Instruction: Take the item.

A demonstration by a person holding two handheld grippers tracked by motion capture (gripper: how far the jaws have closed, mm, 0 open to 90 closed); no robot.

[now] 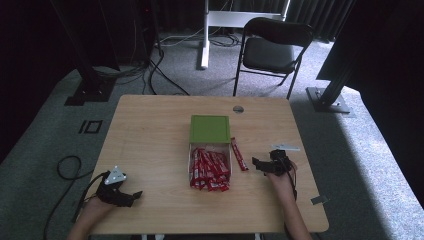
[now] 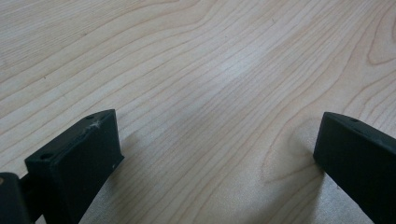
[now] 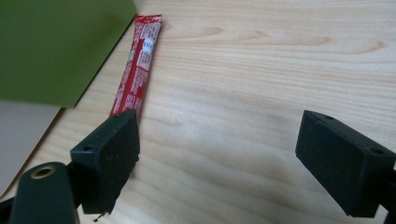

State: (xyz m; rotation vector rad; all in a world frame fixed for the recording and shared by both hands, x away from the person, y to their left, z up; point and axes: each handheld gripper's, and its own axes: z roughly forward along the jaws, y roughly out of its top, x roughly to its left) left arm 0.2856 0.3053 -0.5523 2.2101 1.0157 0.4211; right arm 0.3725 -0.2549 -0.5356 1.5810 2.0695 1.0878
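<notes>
We see a pale wooden counter [image 1: 150,130] with a clear grain, standing on grey carpet [image 1: 60,125] in a room hung with dark curtains. Behind it stands a black folding chair [image 1: 272,50], beside the white leg of a stand [image 1: 205,35], and black cables [image 1: 155,70] run over the floor at the far left. A small round grommet [image 1: 238,109] sits in the counter's far edge.

At the middle of the counter stands a box [image 1: 190,152] with a green lid [image 1: 210,129] covering its far part. Its near part is open and packed with red sachets [image 1: 209,170], which spill over the near rim onto the wood. One single red sachet [image 1: 239,154] lies flat on the counter just beside the box's right wall, lengthways, apart from the heap; in the right gripper view it [image 3: 137,70] runs along the green lid's edge [image 3: 60,46].

The right gripper [image 1: 263,165] rests near the counter's right side, pointing at that single sachet, its jaws spread wide with only bare wood between them; the near end of the sachet is hidden behind one jaw. The left gripper [image 1: 131,196] lies at the near left corner, well apart from the box, and its jaws are also spread over bare wood, as the left gripper view [image 2: 219,154] shows.

How many sachets fill the box we cannot count, and their print is too small to read. Both forearms are cut off at the bottom edge of the high view.
</notes>
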